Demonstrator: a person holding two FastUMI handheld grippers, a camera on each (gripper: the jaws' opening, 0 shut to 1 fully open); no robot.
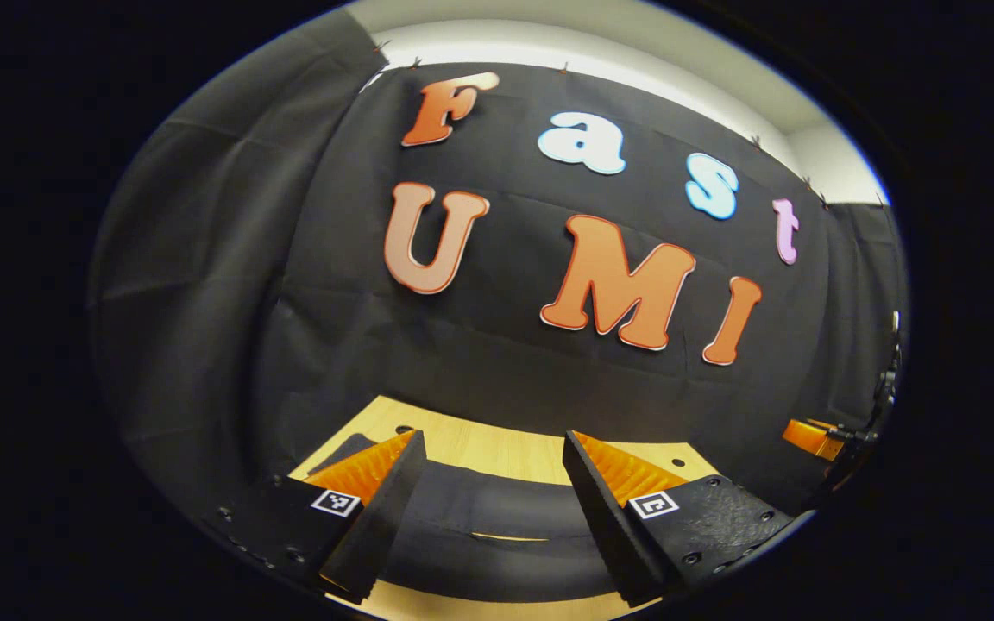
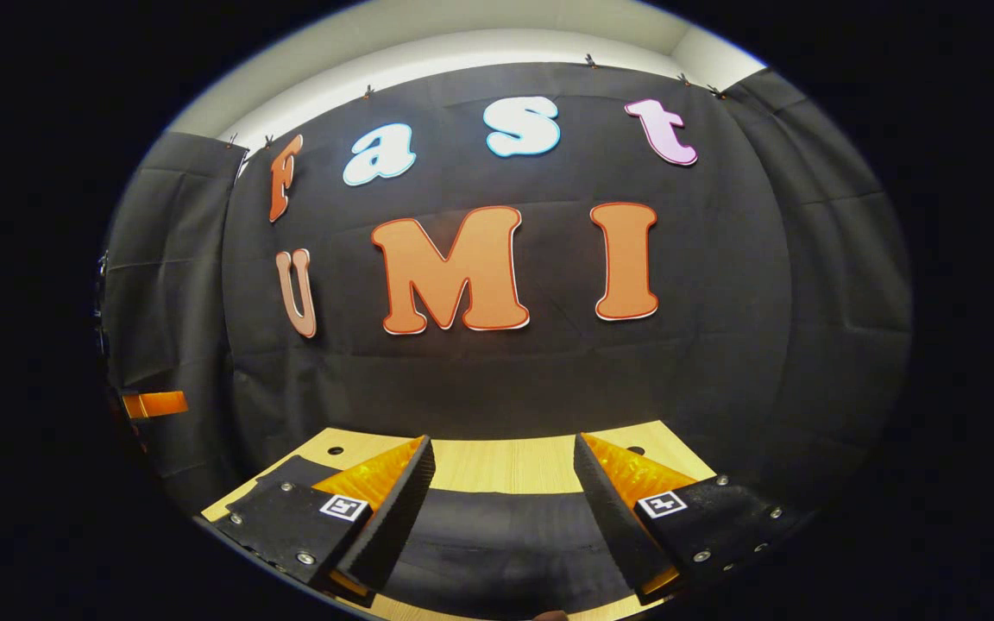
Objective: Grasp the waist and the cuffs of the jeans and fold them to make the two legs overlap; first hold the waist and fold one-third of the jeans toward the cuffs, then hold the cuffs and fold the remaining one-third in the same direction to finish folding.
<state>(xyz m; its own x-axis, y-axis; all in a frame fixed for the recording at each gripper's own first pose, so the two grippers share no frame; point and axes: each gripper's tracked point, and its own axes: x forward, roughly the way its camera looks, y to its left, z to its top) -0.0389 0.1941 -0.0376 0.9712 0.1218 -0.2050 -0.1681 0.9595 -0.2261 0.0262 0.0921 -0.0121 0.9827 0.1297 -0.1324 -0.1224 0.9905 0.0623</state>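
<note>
**Below and ahead: both grippers open above the jeans**

Leftmost, in the left gripper view, the left gripper is held with its two fingers spread well apart and nothing between them. The jeans, a dark garment, lie flat on the wooden table directly under and just beyond the fingertips, so the cloth sits below and forward of the tool. A curved seam or hem line shows between the fingers; whether this is waist or cuff cannot be told. The garment's long axis appears to run across the view, side to side, though the fisheye bends it. At the far right edge of this view part of another gripper shows, well apart.

In the right gripper view, the right gripper is likewise parted and empty, and the jeans span the gap between its fingers, again below and slightly ahead. The table shows as a pale band beyond the cloth, with small holes near its far corners.

Judged from these views, the two tools stand about equally near the garment, each over a different stretch of one edge; the coming move calls for a descent onto that edge. Neither finger pair touches cloth. Behind the table hangs the booth's black cloth wall, with a pale room wall above it.
</note>
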